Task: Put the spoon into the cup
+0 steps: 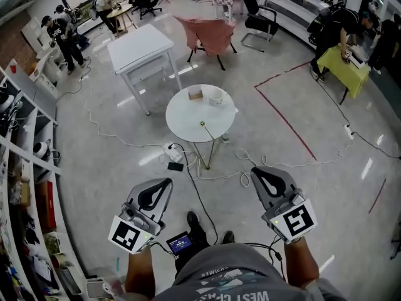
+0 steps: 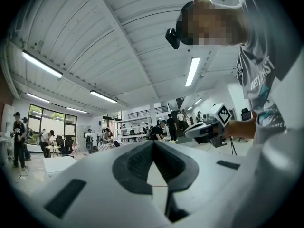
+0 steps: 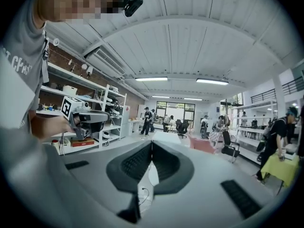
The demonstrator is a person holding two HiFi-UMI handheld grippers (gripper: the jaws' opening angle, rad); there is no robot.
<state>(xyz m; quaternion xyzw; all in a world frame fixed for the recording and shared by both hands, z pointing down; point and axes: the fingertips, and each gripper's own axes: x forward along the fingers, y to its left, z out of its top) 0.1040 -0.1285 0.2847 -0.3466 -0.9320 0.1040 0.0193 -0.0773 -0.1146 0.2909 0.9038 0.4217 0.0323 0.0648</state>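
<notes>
Both sets of fingers, on the left gripper (image 1: 166,182) and the right gripper (image 1: 256,172), are pressed together and empty. A slim gold spoon (image 1: 203,125) lies at 6 o'clock on the round white tabletop (image 1: 182,118). The white cup (image 1: 216,96) sits at 12 o'clock beside a small cardboard box (image 1: 195,93). Tangled floor cables (image 1: 188,168) lie in between. The person's grey T-shirt (image 1: 232,274) partly reads "WEST".

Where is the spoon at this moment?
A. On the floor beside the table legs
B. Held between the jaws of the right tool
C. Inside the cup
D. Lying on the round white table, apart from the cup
D: in the head view the spoon lies flat on the round white table, clearly apart from the cup, which stands near the table's far edge.
</notes>
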